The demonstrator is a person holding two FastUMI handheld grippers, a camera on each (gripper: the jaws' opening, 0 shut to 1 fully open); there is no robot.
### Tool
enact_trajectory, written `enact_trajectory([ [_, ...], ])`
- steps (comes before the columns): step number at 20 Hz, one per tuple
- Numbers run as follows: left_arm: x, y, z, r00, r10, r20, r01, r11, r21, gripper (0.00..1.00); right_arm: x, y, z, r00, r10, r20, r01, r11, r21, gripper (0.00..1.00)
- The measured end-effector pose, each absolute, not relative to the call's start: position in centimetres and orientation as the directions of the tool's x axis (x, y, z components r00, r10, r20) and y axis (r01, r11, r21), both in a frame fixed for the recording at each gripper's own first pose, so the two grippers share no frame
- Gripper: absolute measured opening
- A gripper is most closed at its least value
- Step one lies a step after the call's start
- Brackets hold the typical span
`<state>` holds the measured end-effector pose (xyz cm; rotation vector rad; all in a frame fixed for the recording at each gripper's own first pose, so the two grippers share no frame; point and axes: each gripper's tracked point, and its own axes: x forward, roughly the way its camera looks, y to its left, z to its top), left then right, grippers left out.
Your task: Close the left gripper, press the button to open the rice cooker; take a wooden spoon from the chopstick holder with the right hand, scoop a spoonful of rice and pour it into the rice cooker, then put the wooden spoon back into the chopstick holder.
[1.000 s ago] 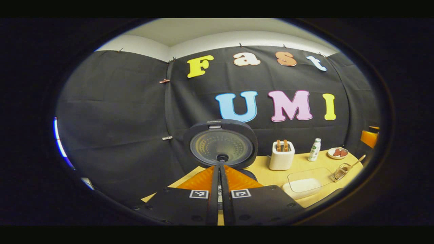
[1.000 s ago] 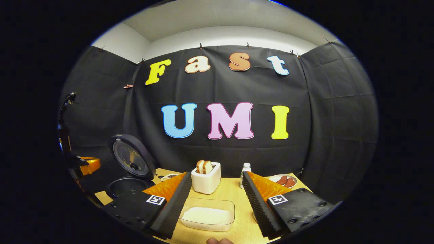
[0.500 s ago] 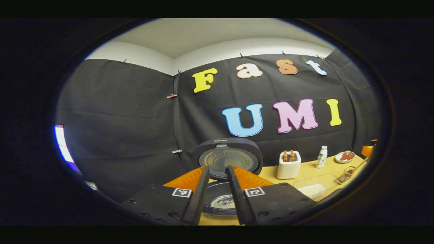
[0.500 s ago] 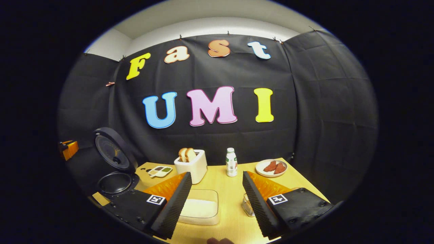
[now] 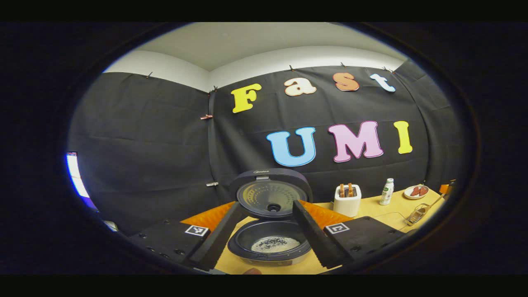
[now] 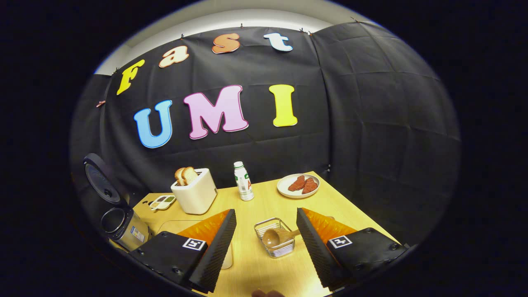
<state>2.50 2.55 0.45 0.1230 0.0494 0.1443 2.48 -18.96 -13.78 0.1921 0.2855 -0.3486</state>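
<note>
1. Black cloth walls the booth; a pale wooden counter (image 6: 264, 264) carries everything.
2. Rice cooker (image 5: 270, 247): lid up, pot exposed, so your button step looks done. Left tool (image 5: 264, 235) hangs above it, fingers spread wide, holding nothing.
3. Wooden spoon (image 6: 277, 236): lying in the wire chopstick holder (image 6: 275, 238), untouched. Right tool (image 6: 266, 243) straddles it, wide and empty.
4. Left: grasp, scoop, pour, return.
5. Nearby: toaster (image 6: 194, 193), bottle (image 6: 243, 181), plate (image 6: 298, 186); none blocks your reach.
</note>
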Motion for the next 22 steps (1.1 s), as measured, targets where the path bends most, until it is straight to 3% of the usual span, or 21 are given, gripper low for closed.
enact_trajectory([
  [6, 1.8, 1.6, 1.0, 0.986, 0.159, -0.041, -0.152, 0.979, 0.137, 0.93, 1.9, -23.6, -16.0, 0.851, -0.387, -0.356, 0.468, 0.865, 0.179, 0.95],
  [11, 1.0, 0.4, 2.3, 0.985, 0.172, -0.028, -0.166, 0.974, 0.156, 0.91, 1.5, -25.9, -19.2, 0.803, -0.413, -0.43, 0.546, 0.8, 0.25, 0.95],
  [22, -1.5, -3.2, 2.8, 0.992, 0.109, -0.06, -0.1, 0.986, 0.131, 0.92, 5.1, -27.6, -23.5, 0.795, -0.348, -0.497, 0.53, 0.796, 0.292, 0.93],
])
